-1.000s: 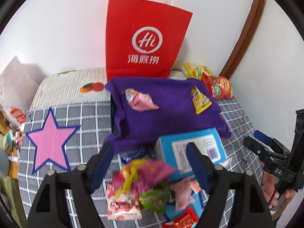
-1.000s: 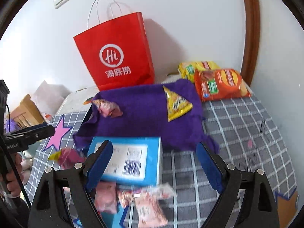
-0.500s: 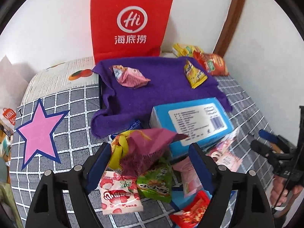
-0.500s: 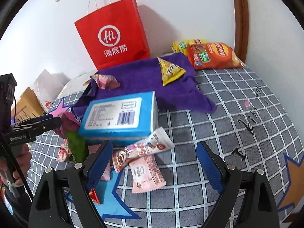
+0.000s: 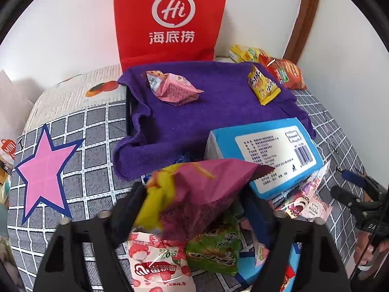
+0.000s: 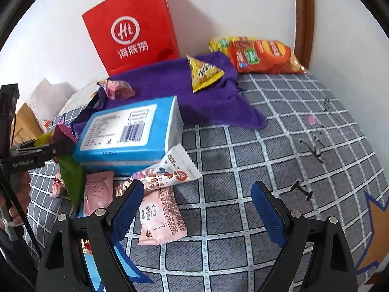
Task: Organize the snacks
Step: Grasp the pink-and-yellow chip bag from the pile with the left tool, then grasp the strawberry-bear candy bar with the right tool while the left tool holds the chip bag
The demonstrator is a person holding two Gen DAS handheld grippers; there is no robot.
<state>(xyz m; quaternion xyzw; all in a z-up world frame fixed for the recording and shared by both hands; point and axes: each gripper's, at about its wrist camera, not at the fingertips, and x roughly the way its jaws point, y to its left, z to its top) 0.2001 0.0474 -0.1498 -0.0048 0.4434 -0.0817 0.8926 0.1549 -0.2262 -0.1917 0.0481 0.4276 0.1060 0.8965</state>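
Note:
A magenta and yellow snack bag (image 5: pixel 204 182) fills the gap of my left gripper (image 5: pixel 192 189), whose jaws are closing, and both pads touch its sides. It lies on top of a pile with a green packet (image 5: pixel 214 248) and a red-and-white lychee packet (image 5: pixel 155 265), next to a blue box (image 5: pixel 274 150). My right gripper (image 6: pixel 198 186) hangs open above the checked mat (image 6: pixel 243 170), holding nothing. A pink packet (image 6: pixel 160 216) and a white wrapper (image 6: pixel 167 172) lie by its left finger. A purple cloth (image 5: pixel 218 112) carries a pink packet (image 5: pixel 170 87) and a yellow triangular packet (image 5: pixel 263 87).
A red paper bag (image 6: pixel 131 34) stands against the wall behind the cloth. Orange and yellow chip bags (image 6: pixel 262 56) lie in the back right corner. The mat's right half (image 6: pixel 304 158) holds no snacks. A hand holds the other gripper at the right edge (image 5: pixel 364 243).
Both grippers have sunk toward the mat. The left jaws have narrowed around the magenta bag, which now fills the gap. The right jaws keep the same width.

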